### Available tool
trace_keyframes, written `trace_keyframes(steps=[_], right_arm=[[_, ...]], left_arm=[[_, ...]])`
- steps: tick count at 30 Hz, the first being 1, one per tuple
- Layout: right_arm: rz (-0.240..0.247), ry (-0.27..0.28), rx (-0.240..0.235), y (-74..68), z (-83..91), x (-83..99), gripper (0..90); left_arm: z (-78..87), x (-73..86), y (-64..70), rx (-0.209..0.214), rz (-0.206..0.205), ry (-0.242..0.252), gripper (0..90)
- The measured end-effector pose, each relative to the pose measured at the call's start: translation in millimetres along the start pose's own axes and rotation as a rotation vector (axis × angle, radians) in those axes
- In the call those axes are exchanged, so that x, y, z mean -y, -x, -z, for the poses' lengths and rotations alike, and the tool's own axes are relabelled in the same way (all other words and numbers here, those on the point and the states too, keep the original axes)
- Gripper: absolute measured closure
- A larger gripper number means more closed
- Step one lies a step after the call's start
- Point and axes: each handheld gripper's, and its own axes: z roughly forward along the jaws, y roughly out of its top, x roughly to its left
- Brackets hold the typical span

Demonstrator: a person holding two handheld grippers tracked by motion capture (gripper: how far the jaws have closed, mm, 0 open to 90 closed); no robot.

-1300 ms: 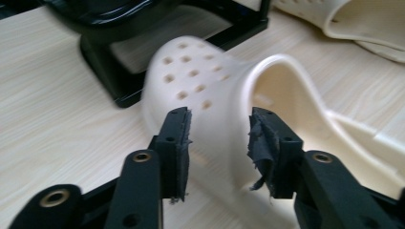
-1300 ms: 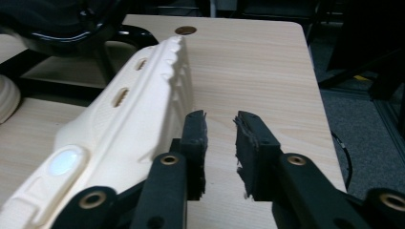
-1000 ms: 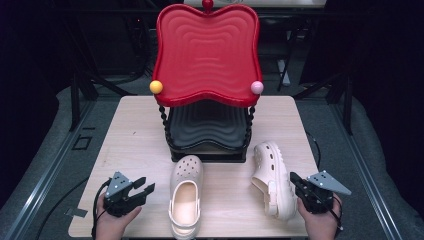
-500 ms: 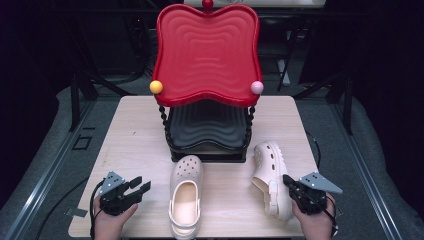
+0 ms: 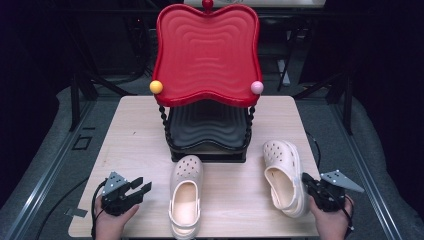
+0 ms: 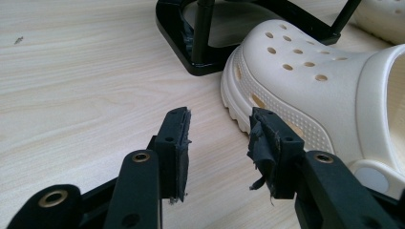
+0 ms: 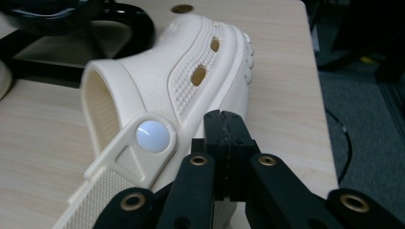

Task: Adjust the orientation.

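Two cream clogs lie on the wooden table in front of a two-tier stand. The left clog points its toe at the stand. My left gripper rests open near the front left, just left of that clog, with nothing between its worn pads. The right clog lies at the front right. My right gripper is shut, its tips against the clog's outer side near the heel strap rivet.
The stand has a red wavy top tray with a yellow ball and a pink ball, over a black lower tray. Its black base is close beyond the left clog. The table's right edge drops to grey floor.
My right gripper pushed left toward the right clog, then came back to the right; the clog has shifted slightly right. The left gripper has barely moved and stays open.
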Motion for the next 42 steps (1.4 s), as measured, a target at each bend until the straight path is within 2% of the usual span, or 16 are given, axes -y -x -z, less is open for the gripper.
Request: trace_keyframes(steps=[4,6,7,8,10,11,14,15,16,19,21,23,25,28,36,42], right_arm=[[-0.079,-0.043,0.041,19.7,-5.8,7.2,90.0],[-0.098,-0.088,0.062,29.5,-8.4,11.4,90.0],[-0.123,-0.082,0.058,32.0,-11.2,13.8,90.0],[-0.132,-0.117,0.055,37.3,-12.5,16.2,90.0],[-0.164,-0.125,0.029,39.4,-18.4,20.5,90.0],[-0.151,-0.147,0.027,39.9,-19.6,20.8,90.0],[-0.14,-0.138,0.034,38.4,-19.0,19.0,90.0],[-0.131,-0.129,0.042,37.8,-17.7,17.9,90.0],[-0.107,-0.13,0.072,36.8,-14.2,15.7,90.0],[-0.094,-0.096,0.091,35.4,-8.4,12.1,85.0],[-0.091,-0.049,0.096,31.8,-3.4,7.4,81.7],[-0.075,-0.017,0.09,26.6,0.8,2.0,77.7],[-0.037,-0.011,0.083,21.5,2.7,-2.3,75.5],[0.039,-0.024,0.093,11.7,-0.1,-6.0,74.7],[0.056,-0.062,0.071,7.2,-16.3,-6.1,74.1],[0.118,-0.09,0.118,1.6,-24.1,-8.4,77.7]], left_arm=[[0.1,0.0,-1.2,-0.004,0.002,0.003,58.0],[0.5,-0.1,-2.3,-0.007,0.004,0.002,58.0],[0.6,-0.1,-2.6,-0.007,0.007,0.003,58.0],[0.6,-0.1,-2.8,-0.006,0.008,0.006,58.0],[1.2,-0.3,-3.1,-0.008,0.007,0.008,58.0],[1.5,-0.3,-3.3,-0.009,0.006,0.008,58.0],[1.4,-0.1,-3.5,-0.01,0.009,0.007,58.0],[1.5,-0.2,-3.5,-0.009,0.007,0.007,58.0],[1.5,-0.2,-3.5,-0.009,0.007,0.007,58.0],[2.0,-0.3,-4.5,-0.009,0.013,0.004,58.0],[2.0,-0.1,-5.0,-0.01,0.015,0.005,58.0],[1.8,0.0,-5.6,-0.011,0.014,0.005,58.1],[1.7,0.1,-5.9,-0.01,0.015,0.004,58.1],[1.1,0.3,-5.8,-0.01,0.014,0.0,58.0],[0.5,0.8,-5.5,-0.009,0.012,-0.004,58.0],[1.5,2.2,-6.3,-0.012,0.02,-0.003,58.0]])
